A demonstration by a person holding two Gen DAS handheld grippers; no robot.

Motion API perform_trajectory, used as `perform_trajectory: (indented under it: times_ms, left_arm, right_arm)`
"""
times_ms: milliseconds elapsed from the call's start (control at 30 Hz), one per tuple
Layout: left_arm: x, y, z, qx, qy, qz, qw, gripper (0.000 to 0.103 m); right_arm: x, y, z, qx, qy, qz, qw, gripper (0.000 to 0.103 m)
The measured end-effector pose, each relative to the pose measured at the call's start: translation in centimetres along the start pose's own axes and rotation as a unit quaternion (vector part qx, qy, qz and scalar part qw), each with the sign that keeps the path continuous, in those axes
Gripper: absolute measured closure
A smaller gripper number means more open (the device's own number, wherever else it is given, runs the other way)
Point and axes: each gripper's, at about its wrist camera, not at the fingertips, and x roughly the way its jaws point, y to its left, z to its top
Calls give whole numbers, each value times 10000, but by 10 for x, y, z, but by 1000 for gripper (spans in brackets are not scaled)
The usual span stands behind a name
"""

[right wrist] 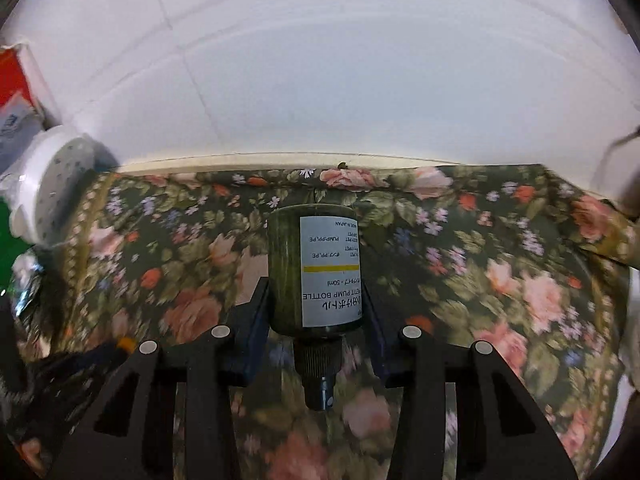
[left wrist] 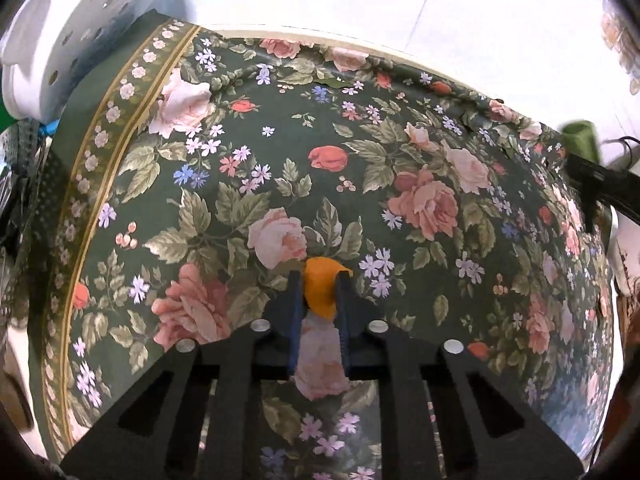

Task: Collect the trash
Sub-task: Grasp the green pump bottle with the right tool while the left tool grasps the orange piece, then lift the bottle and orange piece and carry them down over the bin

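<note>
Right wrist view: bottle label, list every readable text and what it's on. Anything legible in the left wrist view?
All on the white label of the green pump bottle, held in the right gripper, print upside down:
"PETIT PUMP BOTTLE"
"50ml"
"PUMP:PP, PE"
"IN JAPAN", start of the line cut off
Japanese line beside the English name: too blurred to read.
Other small material lines: partly hidden, unreadable.
Left wrist view: no text; the left gripper pinches an orange scrap with no print.
</note>
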Motion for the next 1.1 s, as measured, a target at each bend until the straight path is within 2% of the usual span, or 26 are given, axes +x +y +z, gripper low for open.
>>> perform_trajectory:
  times_ms: [133, 267, 567, 700, 867, 967, 1100]
  left_arm:
    - [-11, -8, -8, -11, -3, 145, 9999, 95]
    - [-45, -26, -22, -25, -199, 135, 9997, 96]
    - [-163, -82, -72, -85, -1101, 323, 9934, 96]
    - [-214, -104, -99, -139, -1449, 250, 9890, 96]
    - [-272, -123, -127, 59, -1836, 159, 9828, 96]
    - [-295, -131, -146, 290, -2015, 157, 9789, 96]
    - [-315, -130, -177, 591, -2019, -135, 9775, 96]
  right_arm:
    - [-39, -12, -12, -55, -163, 89, 9998, 64]
    - [-68, -14, -27, -81, -290, 229, 9993, 64]
    - [-150, -19, -71, -334, -619, 659, 9953, 64]
    - [-195, -18, -90, -504, -852, 831, 9916, 64]
    - [-253, -7, -117, -721, -1191, 830, 9868, 64]
    - [-279, 1, -135, -736, -1355, 795, 9848, 64]
    - [-306, 17, -164, -620, -1524, 712, 9838, 64]
